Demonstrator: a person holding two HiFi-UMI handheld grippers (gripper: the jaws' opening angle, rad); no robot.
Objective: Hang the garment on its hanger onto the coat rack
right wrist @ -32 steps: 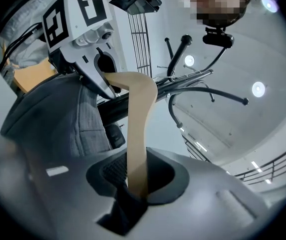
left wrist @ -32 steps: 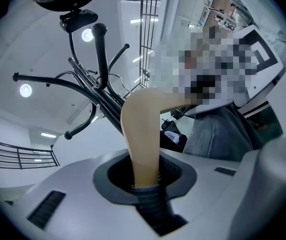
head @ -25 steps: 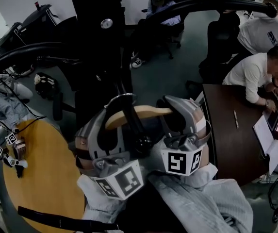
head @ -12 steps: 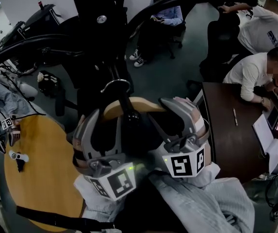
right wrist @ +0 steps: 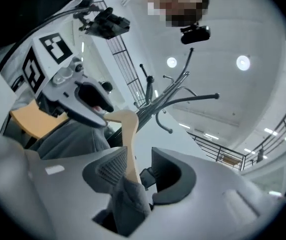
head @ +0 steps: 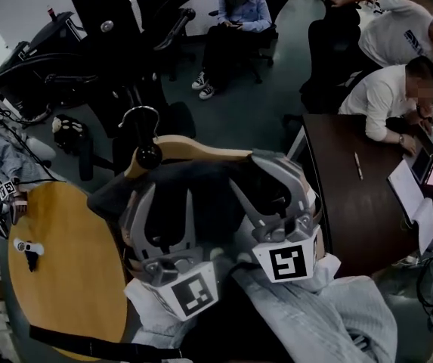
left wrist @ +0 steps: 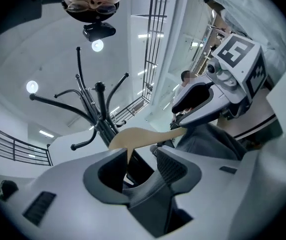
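1. A round table (head: 65, 278) of smooth tan wood lies at 8 o'clock in the head view.
2. The coat rack (left wrist: 102, 109) at 10 o'clock has thin, curved black arms ending in knobs.
3. The left gripper (left wrist: 140, 161) is grey moulded plastic. Its jaws stand wide around one hanger arm, and its cube (head: 195, 293) bears a black-and-white square marker.
4. The hanger (head: 193, 150) is at centre: pale curved wood with a metal hook and a dark garment (head: 193, 176) draped over it. Whether the hook rests on the rack cannot be told.
5. The right gripper (right wrist: 139, 166) has ribbed pads. Its jaws stand wide, with wood and grey cloth between them.
6. A dark brown desk (head: 344, 218) stands at 3 o'clock.
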